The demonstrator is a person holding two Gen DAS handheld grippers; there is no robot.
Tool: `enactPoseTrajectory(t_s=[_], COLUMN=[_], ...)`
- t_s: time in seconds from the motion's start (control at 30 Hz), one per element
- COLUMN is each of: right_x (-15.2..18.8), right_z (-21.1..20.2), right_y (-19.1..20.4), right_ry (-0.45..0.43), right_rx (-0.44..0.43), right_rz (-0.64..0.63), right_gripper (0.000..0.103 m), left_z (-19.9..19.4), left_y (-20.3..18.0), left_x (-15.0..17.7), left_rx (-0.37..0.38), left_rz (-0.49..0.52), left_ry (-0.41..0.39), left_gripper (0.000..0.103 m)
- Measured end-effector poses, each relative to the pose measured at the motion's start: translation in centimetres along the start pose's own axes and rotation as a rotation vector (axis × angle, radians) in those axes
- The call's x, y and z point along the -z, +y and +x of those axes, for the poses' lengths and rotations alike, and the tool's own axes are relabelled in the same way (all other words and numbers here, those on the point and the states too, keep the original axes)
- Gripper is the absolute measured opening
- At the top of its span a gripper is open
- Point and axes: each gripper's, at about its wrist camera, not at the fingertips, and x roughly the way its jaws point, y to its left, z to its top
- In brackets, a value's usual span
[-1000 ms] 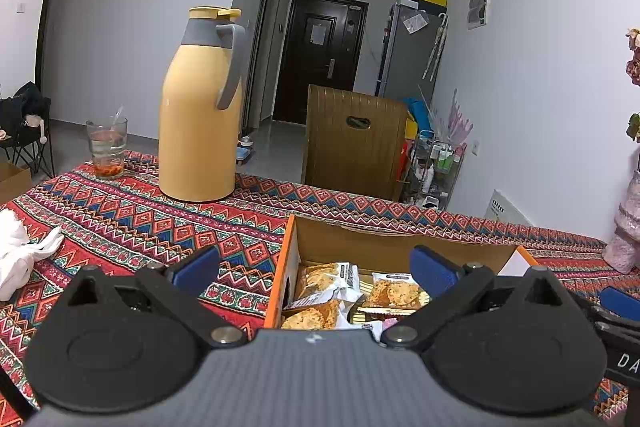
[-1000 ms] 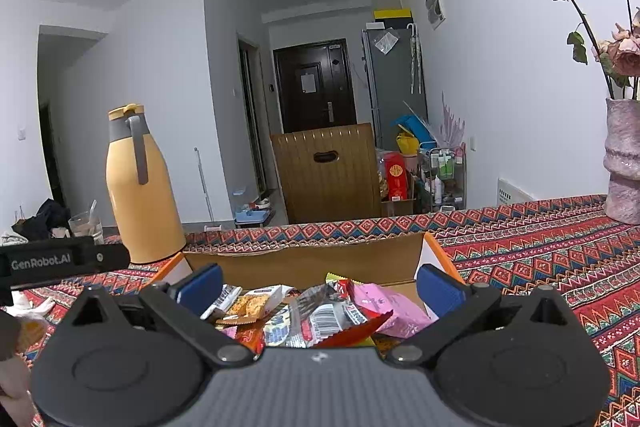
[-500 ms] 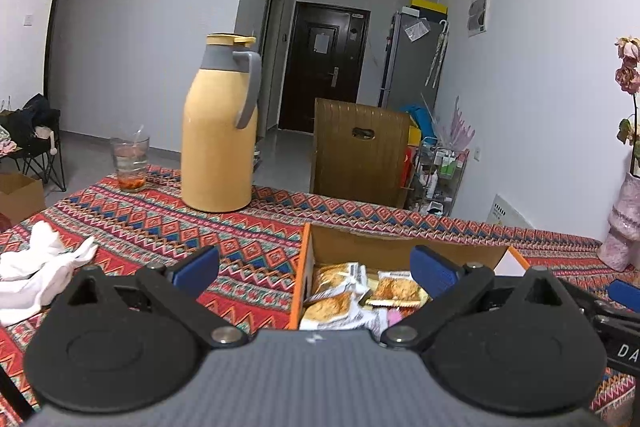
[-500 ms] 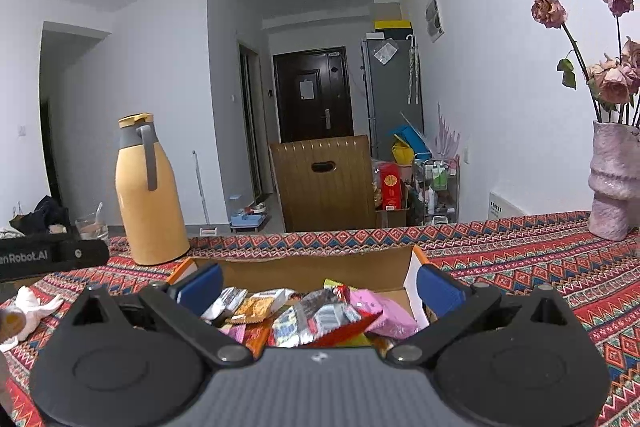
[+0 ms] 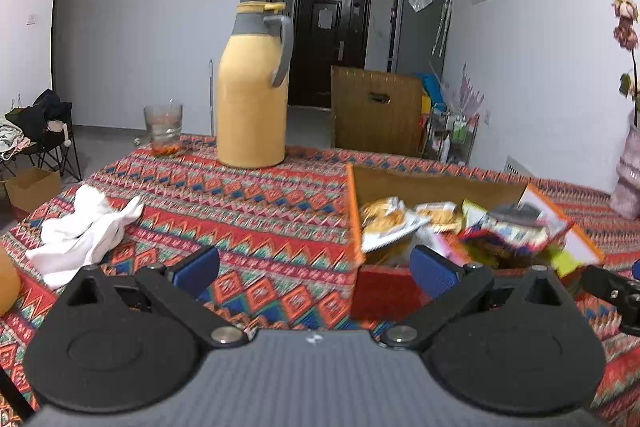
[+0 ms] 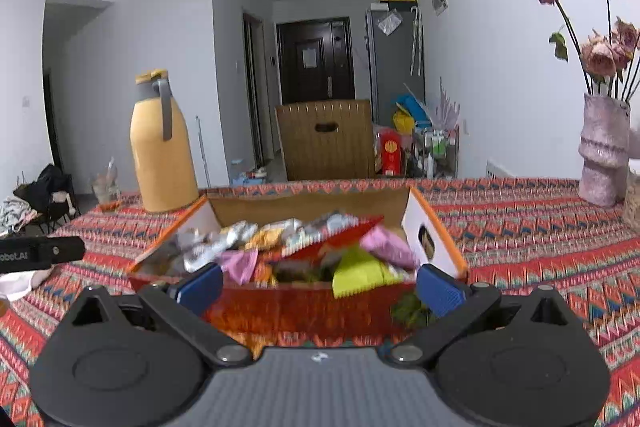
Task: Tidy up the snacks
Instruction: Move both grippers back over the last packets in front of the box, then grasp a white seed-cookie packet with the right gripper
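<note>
Left wrist view: my left gripper (image 5: 314, 271) is spread wide, holding nothing; the snack box (image 5: 436, 183) sits right of centre on the patterned cloth (image 5: 248, 211). Right wrist view: my right gripper (image 6: 320, 287) is likewise released, centred on the box, packets (image 6: 304, 243) heaped inside. I advise approaching one top packet squarely, clear of the rim.

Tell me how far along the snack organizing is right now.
Looks nearly done, or possibly barely started; the frames can't settle which. Done: the orange-edged cardboard box on the patterned tablecloth already holds a loose heap of mixed snack packets. In hand: nothing; the left gripper and right gripper are both open and empty. Left: a green packet seems to lie outside the box's front wall, and the heap is unsorted.
</note>
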Motion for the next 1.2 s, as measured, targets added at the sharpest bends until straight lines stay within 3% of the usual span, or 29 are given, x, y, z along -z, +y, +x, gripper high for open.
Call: enactPoseTrajectory(t_s=[0.4, 0.7, 1.03, 1.2], right_x=[3.2, 3.2, 1.9, 2.5], right_z=[0.8, 3.2, 7.2, 8.8], right_y=[2.0, 3.9, 5.4, 5.8], right_ry=[0.130, 0.207, 0.282, 0.324], right_rx=[0.009, -0.004, -0.057, -0.054], right_rz=[-0.005, -0.051, 0.007, 0.022], right_gripper=[0.103, 0.103, 0.103, 0.090], left_z=[0.9, 1.6, 2.1, 2.3], left_y=[2.6, 3.4, 4.2, 4.4], left_x=[3.5, 4.2, 4.2, 4.2], left_rx=[0.004, 0.038, 0.040, 0.048], left_rz=[-0.009, -0.043, -0.086, -0.101], left_ry=[0.024, 0.056, 0.079, 0.090], left_gripper=[0.103, 0.103, 0.103, 0.103])
